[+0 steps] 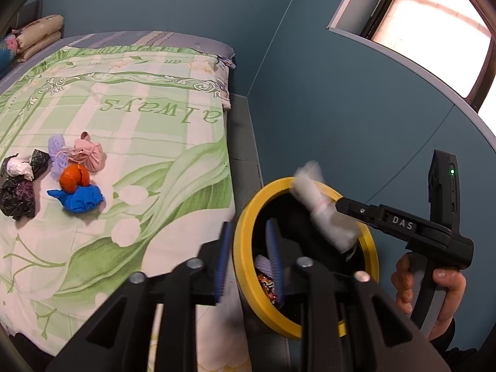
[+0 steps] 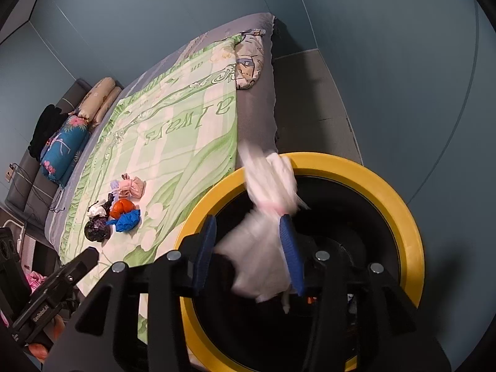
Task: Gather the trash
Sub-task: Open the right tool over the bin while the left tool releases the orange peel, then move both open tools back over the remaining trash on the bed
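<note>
Left wrist view: the left gripper is spread with nothing between its 2 blue pads, hanging over the yellow-rimmed bin. The white wad blurs over the bin mouth at the right gripper tip.

Right wrist view: the right gripper is parted, the wad lying loosely between its pads above the bin. More trash lies on the bed.

Daylight enters through the window, which is overexposed to white-pink glare. Room illumination is even and moderate; soft shadows sit under the trash pile on the bedspread. The white bag between the right gripper's fingers is motion-blurred in both views. Strong fisheye bending and dark vignetting at corners.
</note>
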`<action>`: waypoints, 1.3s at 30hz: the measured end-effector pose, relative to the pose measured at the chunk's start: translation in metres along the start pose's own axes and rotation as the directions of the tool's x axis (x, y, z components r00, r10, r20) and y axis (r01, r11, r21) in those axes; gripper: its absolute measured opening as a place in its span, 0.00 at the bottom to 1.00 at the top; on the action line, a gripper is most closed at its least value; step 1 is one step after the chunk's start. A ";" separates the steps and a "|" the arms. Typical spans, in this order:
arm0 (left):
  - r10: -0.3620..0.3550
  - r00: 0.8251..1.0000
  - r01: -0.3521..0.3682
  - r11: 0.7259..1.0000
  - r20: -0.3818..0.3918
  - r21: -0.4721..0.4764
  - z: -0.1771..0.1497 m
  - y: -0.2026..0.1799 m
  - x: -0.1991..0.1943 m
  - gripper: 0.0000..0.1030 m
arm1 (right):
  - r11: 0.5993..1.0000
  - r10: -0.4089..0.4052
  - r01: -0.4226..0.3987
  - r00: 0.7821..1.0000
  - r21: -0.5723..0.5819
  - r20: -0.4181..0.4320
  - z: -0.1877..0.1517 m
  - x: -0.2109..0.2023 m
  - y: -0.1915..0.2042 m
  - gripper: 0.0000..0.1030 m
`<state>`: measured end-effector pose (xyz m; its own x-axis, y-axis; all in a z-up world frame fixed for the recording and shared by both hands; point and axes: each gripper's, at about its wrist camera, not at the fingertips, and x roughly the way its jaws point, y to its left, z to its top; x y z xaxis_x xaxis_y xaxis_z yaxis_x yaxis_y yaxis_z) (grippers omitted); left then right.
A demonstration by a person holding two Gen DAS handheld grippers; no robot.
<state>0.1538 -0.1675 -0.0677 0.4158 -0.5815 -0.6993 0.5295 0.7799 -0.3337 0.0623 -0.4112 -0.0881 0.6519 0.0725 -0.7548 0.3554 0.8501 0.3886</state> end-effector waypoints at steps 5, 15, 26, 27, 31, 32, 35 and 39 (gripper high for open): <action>0.017 1.000 -0.016 1.000 0.022 -0.019 0.002 0.012 -0.008 0.34 | 1.000 -0.004 0.004 1.000 0.001 0.001 0.001 -0.002 0.001 0.43; 0.111 0.990 -0.106 0.993 0.090 -0.060 0.006 0.047 -0.032 0.59 | 0.994 0.061 -0.055 0.997 -0.097 0.054 0.008 -0.014 0.035 0.52; 0.267 0.957 -0.244 0.953 0.117 -0.182 0.006 0.132 -0.059 0.71 | 0.957 0.159 -0.153 0.987 -0.247 0.006 0.019 0.023 0.121 0.53; 0.288 0.951 -0.262 0.945 0.117 -0.197 0.006 0.142 -0.061 0.72 | 0.951 0.167 -0.163 0.986 -0.263 -0.006 0.020 0.029 0.131 0.53; 0.356 0.928 -0.321 0.912 0.105 -0.257 0.002 0.186 -0.068 0.74 | 0.927 0.196 -0.202 0.979 -0.316 -0.051 0.021 0.057 0.170 0.53; 0.370 0.923 -0.333 0.903 0.100 -0.270 0.001 0.197 -0.068 0.74 | 0.922 0.201 -0.209 0.978 -0.325 -0.060 0.021 0.062 0.177 0.53; 0.396 0.915 -0.356 0.884 0.081 -0.304 -0.001 0.225 -0.067 0.74 | 0.905 0.219 -0.245 0.969 -0.347 -0.114 0.021 0.087 0.204 0.53; 0.427 0.903 -0.388 0.859 0.048 -0.335 -0.004 0.258 -0.060 0.74 | 0.887 0.210 -0.263 0.962 -0.380 -0.175 0.019 0.120 0.238 0.53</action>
<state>0.2627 0.0693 -0.1146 0.6370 -0.2037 -0.7435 0.0459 0.9728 -0.2272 0.2377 -0.2103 -0.0759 0.5842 0.3401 -0.7369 -0.1115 0.9330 0.3422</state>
